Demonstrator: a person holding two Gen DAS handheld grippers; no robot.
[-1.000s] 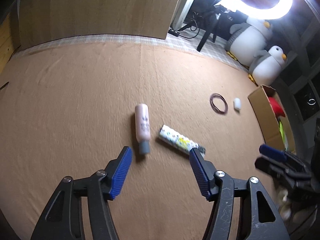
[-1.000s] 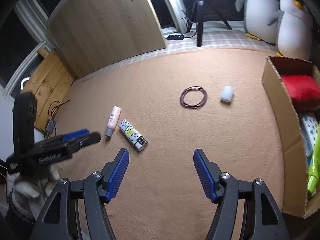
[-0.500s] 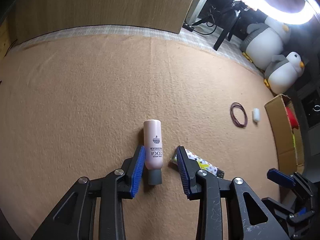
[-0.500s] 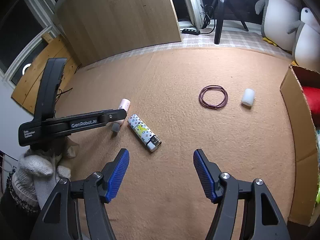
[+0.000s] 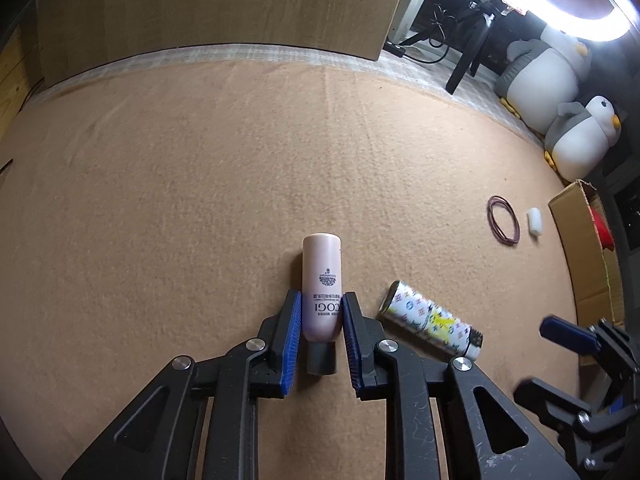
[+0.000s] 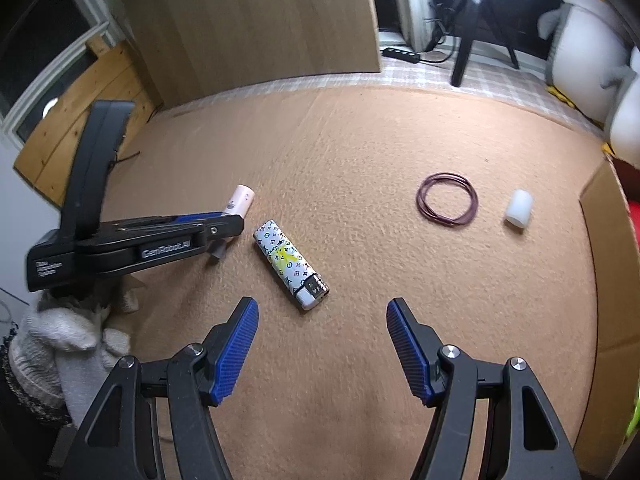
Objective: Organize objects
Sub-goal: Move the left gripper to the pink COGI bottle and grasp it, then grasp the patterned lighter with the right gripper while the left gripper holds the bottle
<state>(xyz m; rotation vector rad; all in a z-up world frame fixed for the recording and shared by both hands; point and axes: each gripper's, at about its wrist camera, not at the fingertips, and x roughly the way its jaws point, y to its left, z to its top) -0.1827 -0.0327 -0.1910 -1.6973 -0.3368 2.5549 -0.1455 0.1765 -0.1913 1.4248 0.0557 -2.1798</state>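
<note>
A pale pink bottle (image 5: 321, 280) with a grey cap lies on the tan carpet, its cap towards me. My left gripper (image 5: 322, 295) points steeply down over it. Its jaws are closing, and both blue pads touch the bottle's lower body. From the right wrist view the same bottle (image 6: 241, 200) pokes out past the left gripper (image 6: 226, 222). A white patterned lighter (image 5: 430, 324) lies just right of the bottle. My right gripper (image 6: 322, 312) hovers open a little short of the lighter (image 6: 290, 262), with nothing between its fingers.
A ring of dark red hair ties (image 6: 447, 199) and a small white cylinder (image 6: 519, 208) lie further right. A cardboard box (image 6: 608, 260) holding a red item stands at the carpet's right edge. Plush penguins (image 5: 544, 72), a tripod and a leaning wooden board (image 6: 248, 20) stand behind.
My left gripper has come down over the pink bottle and its jaws have narrowed from wide apart until they touch its sides. The right gripper has drifted towards the lighter, still open.
</note>
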